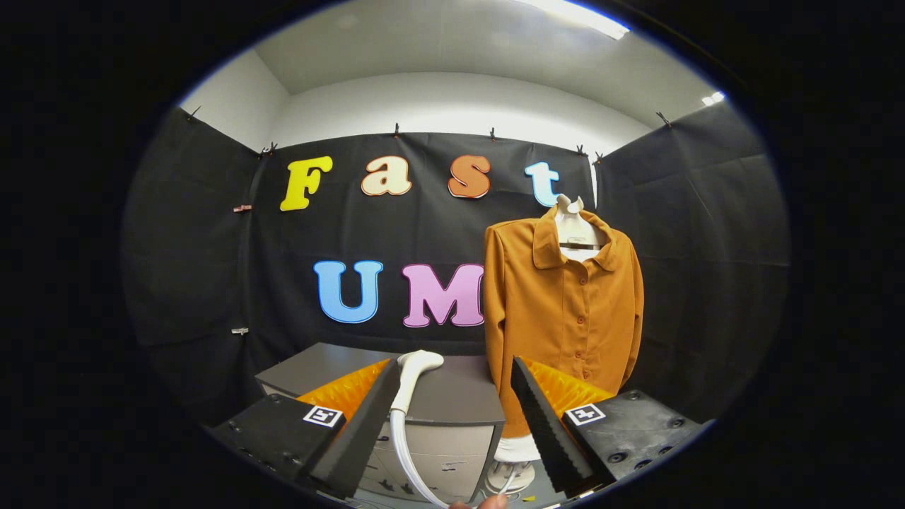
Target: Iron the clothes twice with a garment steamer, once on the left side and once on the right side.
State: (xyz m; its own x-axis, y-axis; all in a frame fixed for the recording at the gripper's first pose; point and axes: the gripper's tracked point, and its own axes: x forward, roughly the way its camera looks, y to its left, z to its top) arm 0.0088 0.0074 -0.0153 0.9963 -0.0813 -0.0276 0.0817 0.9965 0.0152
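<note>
The hand-held gripper (pixel 456 410) has its fingers spread apart, holding nothing. Just ahead between them, the garment steamer (pixel 413 375) rests on a grey desk (pixel 459 396). Beyond the desk, an orange shirt (pixel 562 311) hangs on a white mannequin (pixel 574 225).

A handheld gripper (pixel 456 396) points forward from the bottom centre of the frame. Its two fingers stand wide apart, with a clear gap between them, and neither presses on anything. The left finger (pixel 368 417) slants up and inward from the lower left; the right finger (pixel 541 417) slants up and inward from the lower right, so their tips lean toward each other. At the very bottom edge, just below the gap, a person's fingertip (pixel 491 502) peeks into view.
</note>
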